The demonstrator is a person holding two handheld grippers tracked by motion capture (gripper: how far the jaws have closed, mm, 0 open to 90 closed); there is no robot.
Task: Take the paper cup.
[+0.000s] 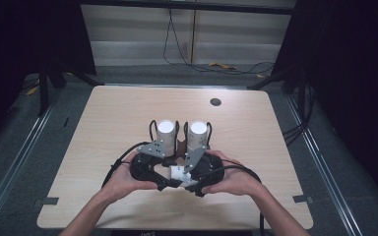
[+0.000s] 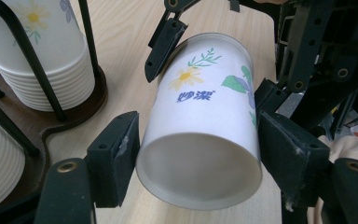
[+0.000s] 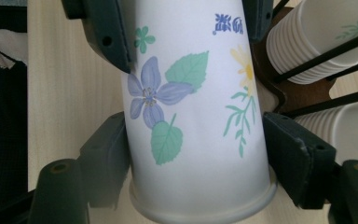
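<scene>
Both grippers met over one paper cup (image 1: 177, 173) lying on its side near the table's (image 1: 103, 128) 6 o'clock edge, between the two hands. Left gripper (image 2: 198, 158) had its jaws pinching the cup (image 2: 200, 135) close to its open rim end. Right gripper (image 3: 193, 163) had its jaws set against the cup (image 3: 191, 116) at the base end; it looked like a grip, though contact on the one side was hard to confirm. The cup holder (image 1: 181, 143) with two cup stacks (image 1: 166, 132) stood just past the grippers at 12 o'clock. Step in hand, my read: a cup pulled from the holder, being passed or pulled apart from a nested one between the grippers. Next move likely calls for one gripper to release or both to draw apart along the cup's axis, gently, without crushing the thin wall.
</scene>
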